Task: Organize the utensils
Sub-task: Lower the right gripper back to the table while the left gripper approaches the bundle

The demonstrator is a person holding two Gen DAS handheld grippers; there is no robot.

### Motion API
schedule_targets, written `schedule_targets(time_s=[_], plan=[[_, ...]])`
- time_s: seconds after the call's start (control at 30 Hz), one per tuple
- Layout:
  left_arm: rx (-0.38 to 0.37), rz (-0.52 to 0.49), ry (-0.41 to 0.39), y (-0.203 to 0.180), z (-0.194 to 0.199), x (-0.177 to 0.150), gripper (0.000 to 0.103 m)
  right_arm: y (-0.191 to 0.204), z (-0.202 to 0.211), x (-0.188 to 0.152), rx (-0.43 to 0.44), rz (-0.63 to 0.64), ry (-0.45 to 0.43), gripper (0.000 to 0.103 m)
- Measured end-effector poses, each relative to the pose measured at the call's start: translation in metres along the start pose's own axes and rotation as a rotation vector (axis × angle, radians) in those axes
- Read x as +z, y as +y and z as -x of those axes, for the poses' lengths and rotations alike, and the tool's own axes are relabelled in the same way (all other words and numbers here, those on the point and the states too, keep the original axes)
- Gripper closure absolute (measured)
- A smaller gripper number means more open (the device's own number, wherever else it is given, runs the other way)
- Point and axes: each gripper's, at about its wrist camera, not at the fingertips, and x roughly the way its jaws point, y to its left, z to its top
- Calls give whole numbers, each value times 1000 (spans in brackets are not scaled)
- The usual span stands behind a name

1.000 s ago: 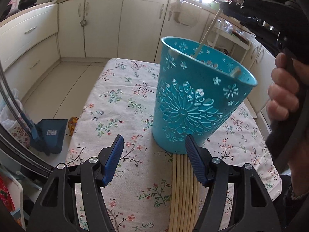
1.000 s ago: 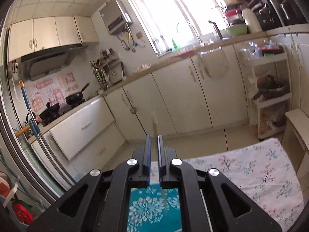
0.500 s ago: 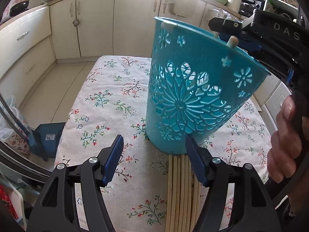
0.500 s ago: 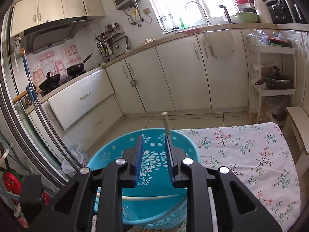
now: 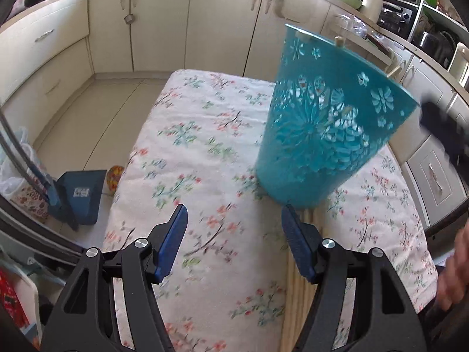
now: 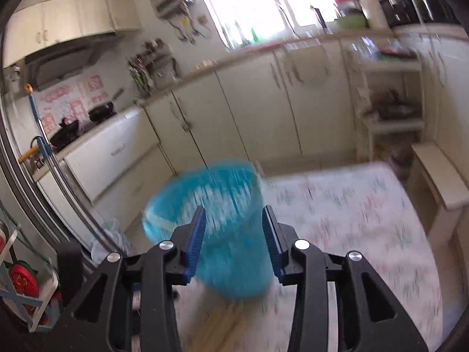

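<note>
A turquoise perforated bucket point(image 5: 325, 135) stands on the floral tablecloth point(image 5: 190, 152), with wooden stick ends point(image 5: 339, 41) poking above its rim. A row of wooden chopsticks point(image 5: 296, 287) lies on the cloth in front of it, under my left gripper's right finger. My left gripper point(image 5: 234, 226) is open and empty, just short of the bucket's base. In the right wrist view the bucket point(image 6: 222, 234) is blurred, and my right gripper point(image 6: 233, 234) is open and empty above it. The chopsticks point(image 6: 222, 322) show below.
White kitchen cabinets point(image 5: 164, 23) run behind the table. A blue dustpan point(image 5: 79, 196) and a bag sit on the floor at left. A shelf rack point(image 6: 390, 102) and a white stool point(image 6: 439, 176) stand at right.
My right gripper opened and let go of a stick into the bucket, then drew back and up. The left gripper shifted left, so the bucket sits further right.
</note>
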Motion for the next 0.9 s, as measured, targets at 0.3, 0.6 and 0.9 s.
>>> schedule_targets(time_s=[0.3,0.6,0.9], plan=[[2,-14,68,3,9,-39,40,9,-38,-95,-32,-10,306,84],[-16,-55,95,-11,7,-49,39,26,-48,-98,-74,99,313,84],[5,-104,120,-28,-14,-44,39,29,-53,-101,-108,250,330,88]])
